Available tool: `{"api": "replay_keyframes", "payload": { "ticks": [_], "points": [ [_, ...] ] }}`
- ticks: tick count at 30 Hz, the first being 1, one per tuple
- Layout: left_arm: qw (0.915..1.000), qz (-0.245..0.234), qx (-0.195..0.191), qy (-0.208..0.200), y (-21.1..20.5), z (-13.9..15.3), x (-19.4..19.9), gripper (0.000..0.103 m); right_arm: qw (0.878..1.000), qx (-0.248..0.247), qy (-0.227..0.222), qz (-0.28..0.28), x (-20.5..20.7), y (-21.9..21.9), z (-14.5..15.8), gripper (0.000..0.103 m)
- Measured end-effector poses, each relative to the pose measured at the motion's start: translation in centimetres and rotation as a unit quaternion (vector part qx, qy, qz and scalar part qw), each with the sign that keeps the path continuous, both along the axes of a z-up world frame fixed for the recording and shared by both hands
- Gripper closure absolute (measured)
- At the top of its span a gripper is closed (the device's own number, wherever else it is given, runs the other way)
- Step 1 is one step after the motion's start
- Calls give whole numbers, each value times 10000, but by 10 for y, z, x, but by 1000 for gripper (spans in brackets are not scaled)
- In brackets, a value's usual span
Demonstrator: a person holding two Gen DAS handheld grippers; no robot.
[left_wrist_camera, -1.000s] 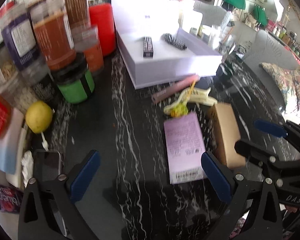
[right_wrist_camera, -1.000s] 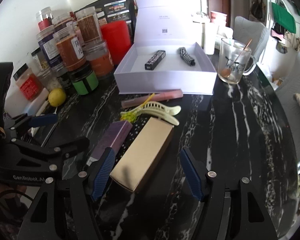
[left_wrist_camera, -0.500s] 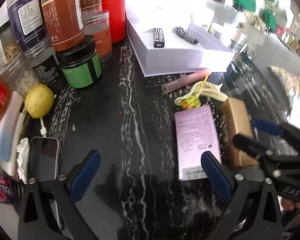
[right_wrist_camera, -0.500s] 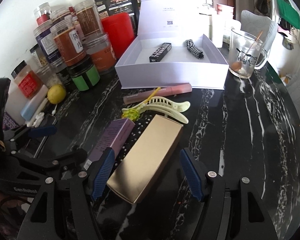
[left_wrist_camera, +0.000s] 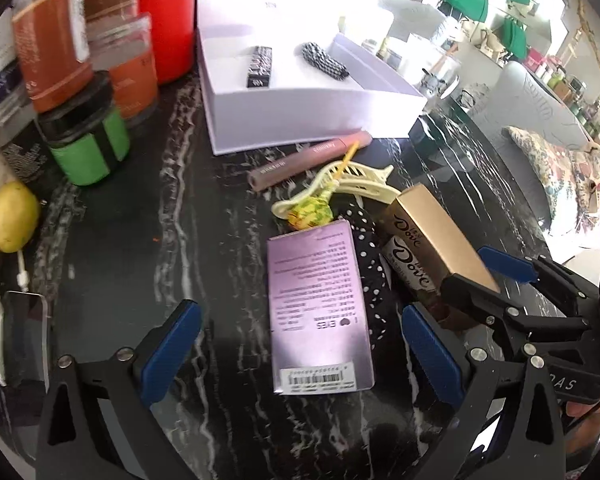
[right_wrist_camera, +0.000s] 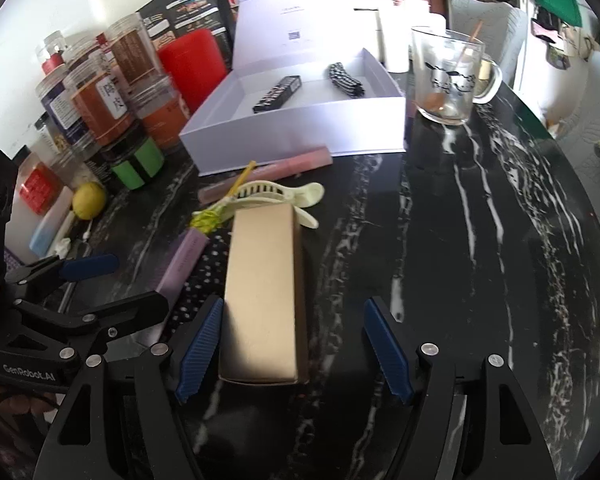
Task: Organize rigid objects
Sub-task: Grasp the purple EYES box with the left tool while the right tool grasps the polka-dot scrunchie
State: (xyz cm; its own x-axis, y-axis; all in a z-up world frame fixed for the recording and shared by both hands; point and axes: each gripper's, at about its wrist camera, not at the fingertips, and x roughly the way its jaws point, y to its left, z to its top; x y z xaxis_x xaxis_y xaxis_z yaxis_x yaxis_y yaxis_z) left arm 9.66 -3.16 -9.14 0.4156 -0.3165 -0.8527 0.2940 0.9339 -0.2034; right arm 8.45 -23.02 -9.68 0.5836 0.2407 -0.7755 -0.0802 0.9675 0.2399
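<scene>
Both your grippers lowered closer over the black marble worktop (right_wrist_camera: 480, 240), left gripper (left_wrist_camera: 300, 344) fingers released astride the flat lilac carton (left_wrist_camera: 318, 308), right gripper (right_wrist_camera: 296, 344) angled down, fingers widening around the long gold cardboard box (right_wrist_camera: 264, 292), not yet clenched

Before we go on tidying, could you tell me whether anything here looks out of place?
Yes: the lollipop lies tangled across the cream hair clip, and the gold box and purple box lie on a crumpled dotted cloth.

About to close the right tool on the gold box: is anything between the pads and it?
Nothing visible. The gold box lies between the opening pads of the right tool, flanks clear. Its far end touches the cream hair clip; the purple box lies alongside.
</scene>
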Motion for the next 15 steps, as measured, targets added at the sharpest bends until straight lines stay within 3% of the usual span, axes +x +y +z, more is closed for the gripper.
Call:
{"api": "replay_keyframes", "payload": {
  "ticks": [4, 10, 12, 15],
  "points": [
    [9986, -20, -305, 441, 1, -10, 6, 18, 9999, 9, -8, -163, -4, -12, -1, 31],
    [9974, -132, -534, 473, 1, -9, 6, 43, 9996, -72, -53, -272, -6, -18, 2, 31],
    [9959, -169, -720, 527, 1, -10, 6, 50, 9995, -89, -80, -277, -7, -18, 5, 31],
    [9956, -260, -752, 497, -1, -10, 4, 50, 9994, -125, -115, -291, -10, -18, 9, 31]
  ]
}}
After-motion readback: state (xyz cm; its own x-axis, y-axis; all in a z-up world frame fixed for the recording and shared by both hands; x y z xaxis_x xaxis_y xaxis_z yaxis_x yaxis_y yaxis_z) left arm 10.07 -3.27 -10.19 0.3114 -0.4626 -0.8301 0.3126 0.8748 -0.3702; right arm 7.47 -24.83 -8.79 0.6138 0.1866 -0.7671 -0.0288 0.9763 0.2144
